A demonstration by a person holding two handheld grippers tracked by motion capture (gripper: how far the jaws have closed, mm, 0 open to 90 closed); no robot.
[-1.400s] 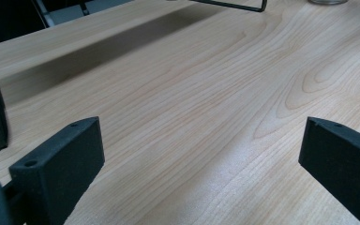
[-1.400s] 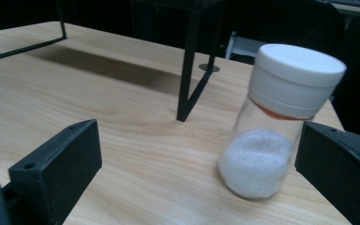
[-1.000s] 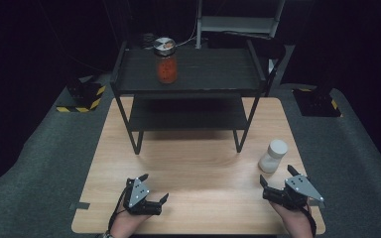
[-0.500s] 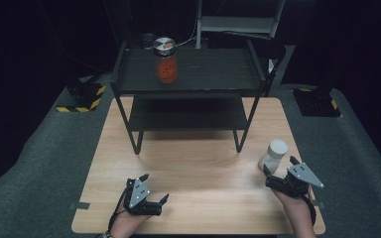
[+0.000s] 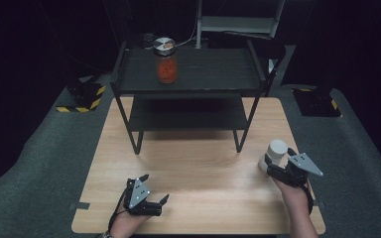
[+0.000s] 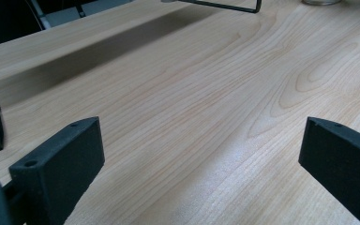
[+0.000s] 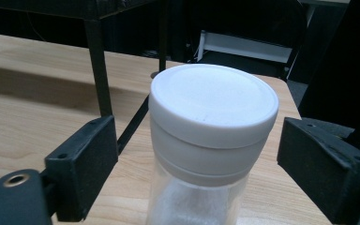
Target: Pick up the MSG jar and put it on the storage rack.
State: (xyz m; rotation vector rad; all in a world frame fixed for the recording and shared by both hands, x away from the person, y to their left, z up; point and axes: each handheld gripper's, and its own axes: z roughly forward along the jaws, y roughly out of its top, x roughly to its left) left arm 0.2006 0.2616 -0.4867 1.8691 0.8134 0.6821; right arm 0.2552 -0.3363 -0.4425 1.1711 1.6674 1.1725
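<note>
A clear jar with a white screw lid (image 5: pixel 277 150) (image 7: pixel 213 108) stands near the right edge of the wooden table (image 5: pixel 198 168). My right gripper (image 5: pixel 280 161) (image 7: pixel 197 159) has the jar between its jaws. The jaws have just been closing, and a small gap still shows beside the lid on each side. My left gripper (image 5: pixel 155 188) (image 6: pixel 201 154) rests at the front left of the table, open, with bare wood between its fingers.
A black two-tier metal rack (image 5: pixel 188 79) stands on the far half of the table; its front right leg (image 7: pixel 98 65) is just beyond the white-lidded jar. A glass jar with red contents and a metal lid (image 5: pixel 165 67) sits on the rack's top shelf.
My right gripper has moved forward up to the white-lidded jar, so the jar now stands between its jaws. The left gripper has stayed where it was.
</note>
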